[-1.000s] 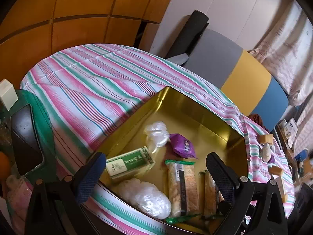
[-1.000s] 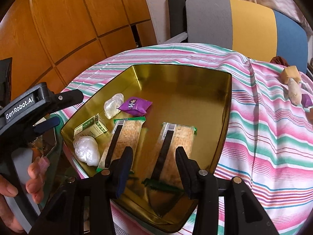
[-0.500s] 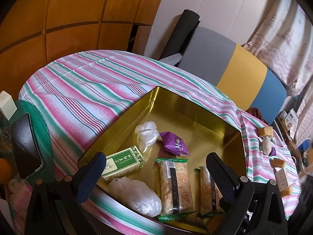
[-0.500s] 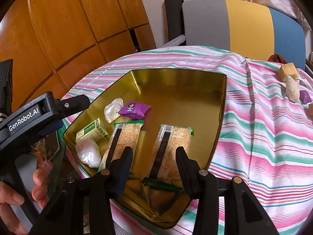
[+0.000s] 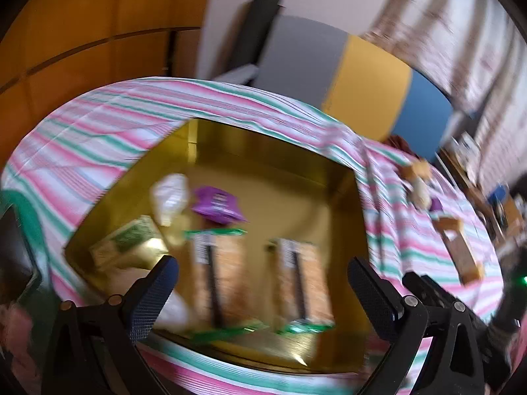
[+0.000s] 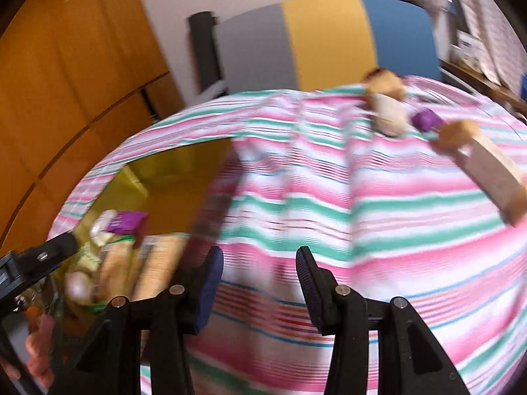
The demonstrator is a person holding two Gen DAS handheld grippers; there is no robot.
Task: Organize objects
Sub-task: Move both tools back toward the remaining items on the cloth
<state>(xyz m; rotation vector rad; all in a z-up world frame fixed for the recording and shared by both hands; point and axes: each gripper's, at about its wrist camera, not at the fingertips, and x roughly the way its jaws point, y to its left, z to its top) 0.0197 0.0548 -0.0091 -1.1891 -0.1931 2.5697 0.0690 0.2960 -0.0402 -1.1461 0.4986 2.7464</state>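
Note:
A gold tin point(image 5: 273, 151) sits on the striped cloth point(image 5: 98, 125) and holds two cracker packs point(image 5: 227, 279), a purple packet point(image 5: 215, 205), a green box point(image 5: 131, 240) and a white wrapped sweet point(image 5: 169, 194). My left gripper point(image 5: 262, 263) hangs open above the tin's near side, nothing between its fingers. My right gripper point(image 6: 258, 253) is open over bare cloth, just right of the tin point(image 6: 158, 168). Beyond it lie loose snacks: a tan piece point(image 6: 385, 87), a pale one point(image 6: 390, 115), a purple one point(image 6: 426, 120) and a long box point(image 6: 490, 171). Both views are blurred.
A grey, yellow and blue chair point(image 5: 362, 75) stands behind the table, against wooden wall panels point(image 5: 82, 26). A dark phone point(image 5: 16, 256) lies at the table's left edge. A person's hand point(image 6: 39, 339) holds the left gripper at the lower left of the right wrist view.
The right gripper has swung right, from above the cracker packs to over bare cloth beside the tin. The left gripper has also shifted right, bringing the tin to the middle. Both stay empty.

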